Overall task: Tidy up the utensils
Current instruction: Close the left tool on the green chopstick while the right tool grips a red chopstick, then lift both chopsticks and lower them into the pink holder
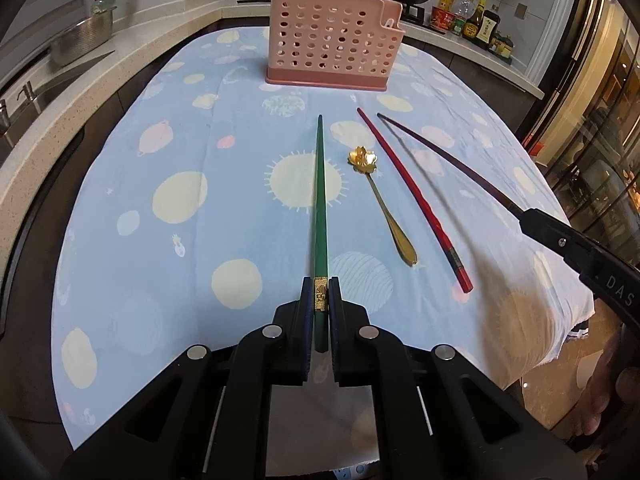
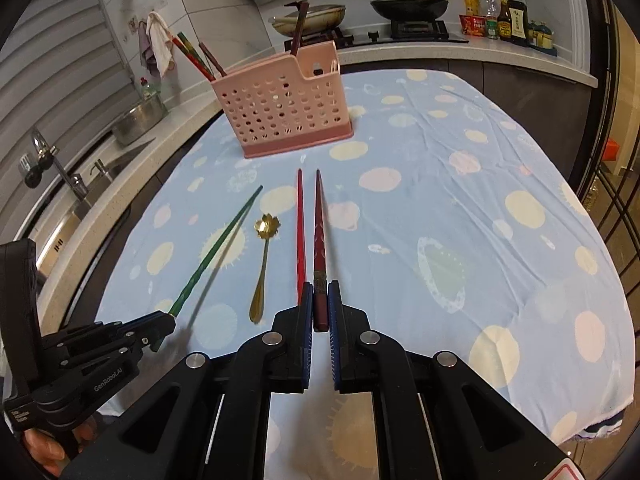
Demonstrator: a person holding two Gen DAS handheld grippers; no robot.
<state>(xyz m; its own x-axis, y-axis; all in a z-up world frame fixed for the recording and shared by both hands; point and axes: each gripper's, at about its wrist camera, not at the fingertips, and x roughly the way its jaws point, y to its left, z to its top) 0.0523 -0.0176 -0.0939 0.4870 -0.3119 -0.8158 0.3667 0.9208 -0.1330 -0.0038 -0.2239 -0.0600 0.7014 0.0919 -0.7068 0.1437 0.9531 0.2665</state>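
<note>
My left gripper (image 1: 321, 282) is shut on the gold-banded end of a green chopstick (image 1: 320, 184), which points toward the pink perforated utensil holder (image 1: 332, 44) at the far end of the table. My right gripper (image 2: 320, 286) is shut on a dark red chopstick (image 2: 319, 232) and holds it off the cloth. A brighter red chopstick (image 2: 300, 232) lies on the cloth just left of it. A gold spoon (image 2: 264, 264) with a flower-shaped bowl lies between the green and red chopsticks. The holder (image 2: 280, 108) has several chopsticks standing in it. The left gripper (image 2: 170, 322) shows at lower left.
A blue cloth with pale circles (image 1: 160, 240) covers the table; its near right edge (image 1: 560, 340) drops off. A counter with a sink (image 2: 80, 200) and a metal pot (image 2: 138, 118) runs along the left. A stove with pans (image 2: 408, 6) and sauce bottles (image 2: 508, 18) stand behind.
</note>
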